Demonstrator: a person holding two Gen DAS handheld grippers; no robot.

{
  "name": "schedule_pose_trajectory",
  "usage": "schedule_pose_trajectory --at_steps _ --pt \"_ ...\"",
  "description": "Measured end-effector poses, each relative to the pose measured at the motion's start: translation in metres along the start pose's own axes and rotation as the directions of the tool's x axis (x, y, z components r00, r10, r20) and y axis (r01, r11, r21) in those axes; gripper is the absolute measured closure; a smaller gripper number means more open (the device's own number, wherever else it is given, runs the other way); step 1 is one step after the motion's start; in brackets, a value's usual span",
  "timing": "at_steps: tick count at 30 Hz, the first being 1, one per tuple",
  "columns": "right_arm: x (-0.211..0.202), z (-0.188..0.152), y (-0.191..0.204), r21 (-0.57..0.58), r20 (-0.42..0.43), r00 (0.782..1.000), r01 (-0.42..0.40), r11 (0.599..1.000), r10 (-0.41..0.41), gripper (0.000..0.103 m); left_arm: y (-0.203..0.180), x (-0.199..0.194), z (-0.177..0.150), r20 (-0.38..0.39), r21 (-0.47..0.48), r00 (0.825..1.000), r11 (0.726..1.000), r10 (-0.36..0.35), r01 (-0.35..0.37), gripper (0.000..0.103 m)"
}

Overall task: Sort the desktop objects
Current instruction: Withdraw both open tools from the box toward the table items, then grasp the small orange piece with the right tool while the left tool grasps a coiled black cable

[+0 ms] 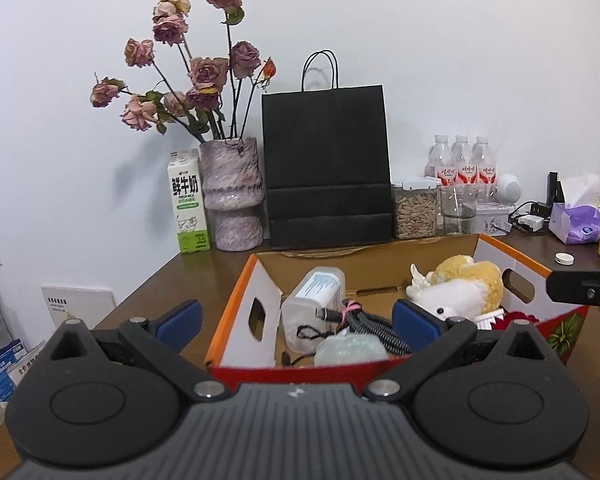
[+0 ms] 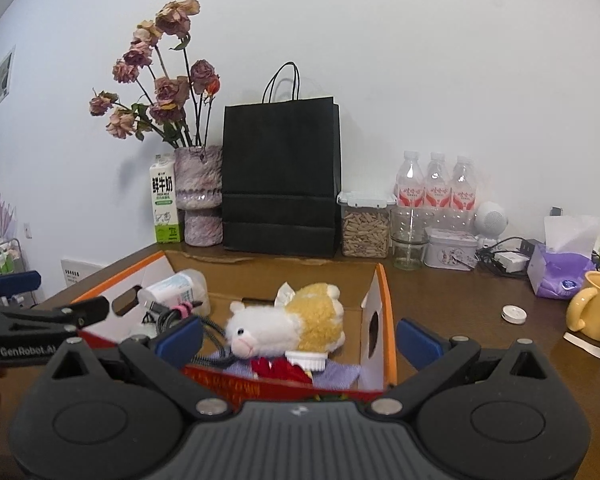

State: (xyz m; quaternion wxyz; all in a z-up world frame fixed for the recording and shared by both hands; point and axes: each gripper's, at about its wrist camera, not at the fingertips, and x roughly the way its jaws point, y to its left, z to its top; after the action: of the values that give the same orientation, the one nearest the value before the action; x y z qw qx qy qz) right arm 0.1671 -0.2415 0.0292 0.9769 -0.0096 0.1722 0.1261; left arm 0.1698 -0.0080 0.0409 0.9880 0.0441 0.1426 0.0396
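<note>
An open cardboard box (image 1: 512,254) with orange rims stands on the brown desk, also in the right wrist view as the box (image 2: 382,280). Inside lie a plush toy (image 1: 460,286) (image 2: 300,318), a clear plastic bottle (image 1: 316,296) (image 2: 178,288), a bundled black cable (image 1: 364,320), a bubble-wrap lump (image 1: 350,348) and a red item under the toy (image 2: 276,368). My left gripper (image 1: 296,320) hangs open over the box's near left part, empty. My right gripper (image 2: 300,340) hangs open over the box's near right part, empty.
Along the back wall stand a milk carton (image 1: 188,204), a vase of dried roses (image 1: 232,196), a black paper bag (image 1: 328,168), a seed jar (image 1: 416,210) and three water bottles (image 2: 436,184). Right of the box are a white cap (image 2: 514,314), yellow mug (image 2: 598,308) and tissue pack (image 2: 560,272).
</note>
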Motion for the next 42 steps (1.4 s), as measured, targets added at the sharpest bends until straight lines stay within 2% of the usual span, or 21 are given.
schedule_pose_trajectory --at_steps 16,21,25,27,31,33,37,39,41,42 --pt "-0.029 -0.049 -0.009 -0.017 -0.14 0.99 0.027 1.0 -0.029 0.0 0.017 -0.031 -0.029 -0.091 -0.005 0.996 1.0 0.013 -0.013 0.0" --pt "-0.026 -0.064 -0.005 -0.03 -0.202 0.979 0.002 1.0 -0.008 0.008 0.02 -0.035 -0.037 -0.12 -0.012 0.993 1.0 0.012 -0.013 0.0" --pt "-0.026 -0.071 0.004 -0.035 -0.228 0.973 -0.046 0.998 0.037 0.009 0.02 -0.037 -0.046 -0.15 -0.016 0.989 1.0 -0.004 0.002 0.0" --pt "-0.026 -0.072 0.009 -0.041 -0.237 0.97 -0.072 0.997 0.06 0.018 0.02 -0.038 -0.049 -0.162 -0.013 0.987 1.0 -0.006 0.004 0.0" --pt "-0.023 -0.075 0.019 -0.063 -0.256 0.964 -0.091 0.994 0.072 0.025 0.022 -0.039 -0.056 -0.185 -0.015 0.983 1.0 -0.009 0.007 0.0" --pt "-0.02 -0.076 0.021 -0.061 -0.274 0.959 -0.096 0.993 0.076 0.037 0.024 -0.039 -0.058 -0.193 -0.018 0.981 1.0 -0.008 0.005 0.0" --pt "-0.013 -0.078 0.025 -0.071 -0.303 0.949 -0.112 0.991 0.086 0.054 0.026 -0.04 -0.059 -0.199 -0.02 0.98 1.0 -0.007 0.003 0.0" --pt "-0.013 -0.078 0.026 -0.062 -0.302 0.947 -0.137 0.989 0.112 0.075 0.026 -0.039 -0.06 -0.2 -0.019 0.98 1.0 -0.007 0.003 0.0" --pt "-0.013 -0.078 0.028 -0.065 -0.302 0.945 -0.15 0.987 0.124 0.092 0.026 -0.038 -0.059 -0.203 -0.017 0.979 1.0 -0.012 0.009 0.0" --pt "-0.013 -0.078 0.028 -0.068 -0.301 0.945 -0.153 0.986 0.126 0.092 0.025 -0.038 -0.059 -0.204 -0.014 0.979 1.0 -0.016 0.013 0.0"
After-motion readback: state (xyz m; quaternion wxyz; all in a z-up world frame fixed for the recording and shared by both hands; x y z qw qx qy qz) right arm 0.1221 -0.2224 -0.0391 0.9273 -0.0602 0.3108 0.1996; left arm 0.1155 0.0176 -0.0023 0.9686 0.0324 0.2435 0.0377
